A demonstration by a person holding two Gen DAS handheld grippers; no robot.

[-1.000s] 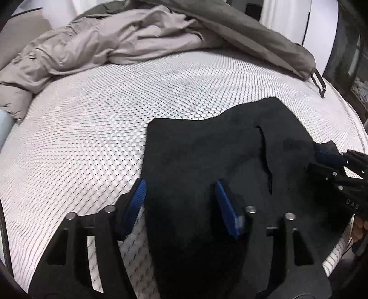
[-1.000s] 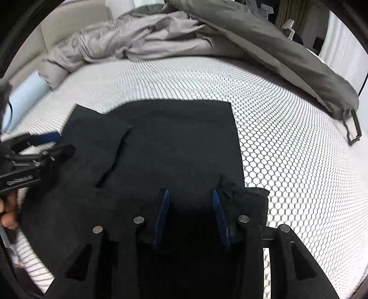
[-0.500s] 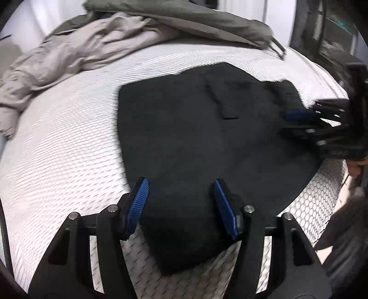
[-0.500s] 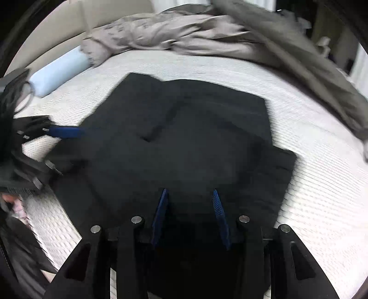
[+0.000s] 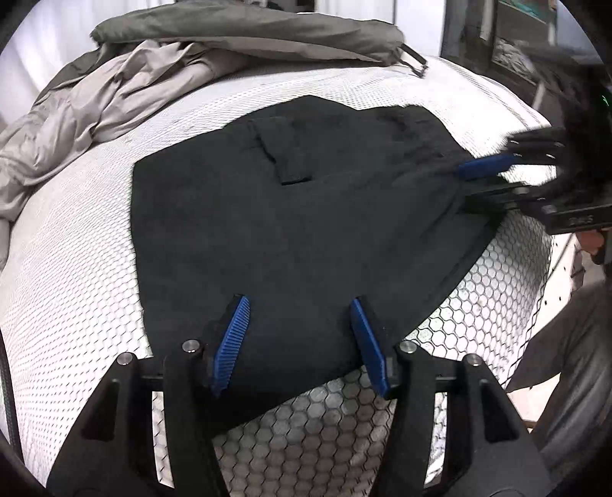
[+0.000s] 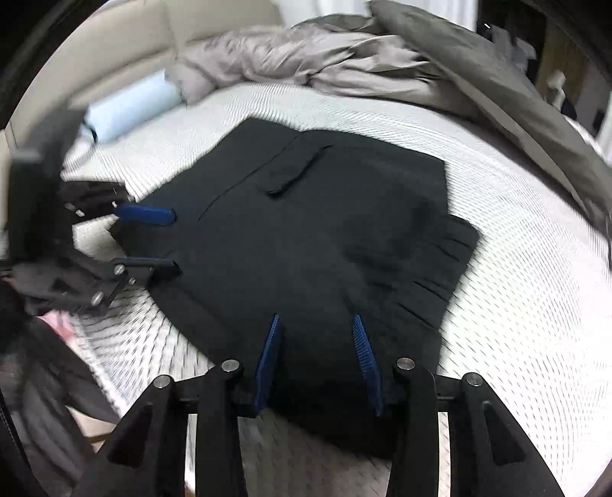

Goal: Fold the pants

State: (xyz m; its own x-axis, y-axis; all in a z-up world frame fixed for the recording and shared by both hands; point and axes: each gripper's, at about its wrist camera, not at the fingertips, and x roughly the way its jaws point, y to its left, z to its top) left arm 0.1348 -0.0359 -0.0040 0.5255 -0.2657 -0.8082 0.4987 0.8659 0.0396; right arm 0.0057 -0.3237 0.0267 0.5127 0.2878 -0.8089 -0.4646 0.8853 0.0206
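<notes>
The black pants [image 5: 306, 229] lie folded flat on the white mesh-covered mattress [image 5: 76, 267]; a back pocket flap [image 5: 290, 160] faces up. They also show in the right wrist view [image 6: 325, 237]. My left gripper [image 5: 300, 317] is open, its blue pads over the pants' near corner, holding nothing. My right gripper [image 6: 317, 332] is open over the opposite near edge of the pants, holding nothing. Each gripper shows in the other's view: the right gripper [image 5: 493, 179] at the pants' right edge, the left gripper [image 6: 157, 237] at the left edge.
A rumpled grey duvet [image 5: 114, 99] and a dark olive cover [image 5: 267, 34] lie across the far side of the bed. A light blue pillow [image 6: 130, 103] lies at the far left. The mattress edge drops off near me [image 5: 516, 306], with the person's legs beside it.
Both grippers have drawn back toward the near edge and swung outward, so more of the pants shows. The pants lie flatter and look turned in both views. Both grippers stayed open.
</notes>
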